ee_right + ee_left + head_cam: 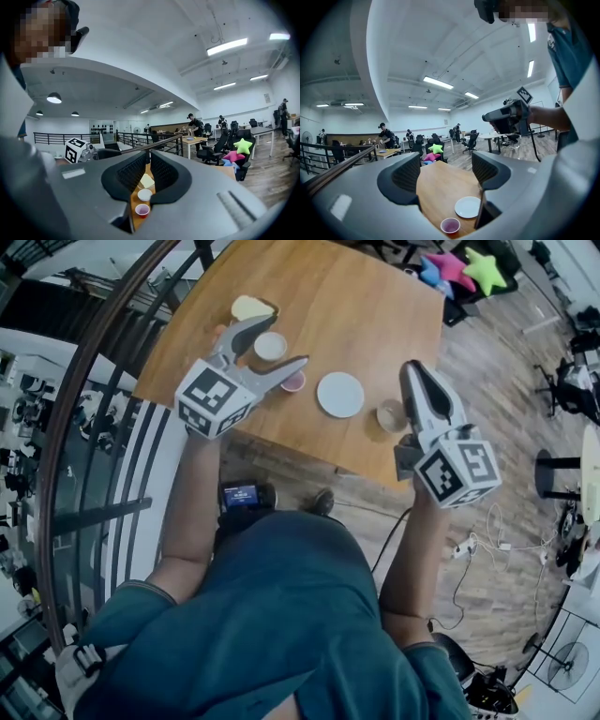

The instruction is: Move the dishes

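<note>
Plate [339, 394] — round, white, flat on table [375, 306], pink cup [294, 382] near

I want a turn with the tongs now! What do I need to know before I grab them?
Left tongs: open, empty, held in the air over the near side of the wooden table.
Right tongs: shut, nothing in them, raised near the tan cup.
Dishes: all on the table, in a loose line: cream dish, white bowl, pink cup, white plate, then the tan cup.
Done: nothing is gripped; no sign that any dish has been moved.
Left: pick up the dishes and move them, probably one at a time.
</note>
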The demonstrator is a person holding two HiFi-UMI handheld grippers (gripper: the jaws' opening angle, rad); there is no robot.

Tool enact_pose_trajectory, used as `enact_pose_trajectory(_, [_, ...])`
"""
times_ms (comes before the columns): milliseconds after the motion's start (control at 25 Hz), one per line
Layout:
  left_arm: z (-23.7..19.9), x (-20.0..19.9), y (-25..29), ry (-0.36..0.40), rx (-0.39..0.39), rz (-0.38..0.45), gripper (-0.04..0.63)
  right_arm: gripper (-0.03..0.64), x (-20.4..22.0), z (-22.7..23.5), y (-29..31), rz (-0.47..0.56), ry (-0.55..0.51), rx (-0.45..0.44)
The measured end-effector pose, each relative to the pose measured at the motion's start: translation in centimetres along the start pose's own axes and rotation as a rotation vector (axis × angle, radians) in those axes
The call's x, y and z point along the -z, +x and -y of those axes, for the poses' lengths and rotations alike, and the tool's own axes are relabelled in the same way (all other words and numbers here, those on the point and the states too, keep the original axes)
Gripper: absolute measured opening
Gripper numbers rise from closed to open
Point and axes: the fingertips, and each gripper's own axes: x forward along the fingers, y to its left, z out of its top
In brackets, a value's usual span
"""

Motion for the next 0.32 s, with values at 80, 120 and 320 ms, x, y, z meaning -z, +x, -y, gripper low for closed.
enact_pose_trajectory(80, [0.05, 0.16, -0.07, -0.001, 0.005, 0.001, 0.333, 0.037, 0.2, -0.09, 0.01, -0.006, 0.0, 0.005])
enact_pose_trajectory(120, [0.05, 0.25, -0.07, -0.001, 0.007, 0.001, 0.333, 0.035, 0.3, -0.08, 0.03, -0.009, 0.002, 0.009])
enact_pose_trajectory(320, [-0.2, 0.51, 0.23, -0.002, 0.014, 0.008, 0.333, 0.035, 0.58, 0.5, 0.04, -0.011, -0.002, 0.028])
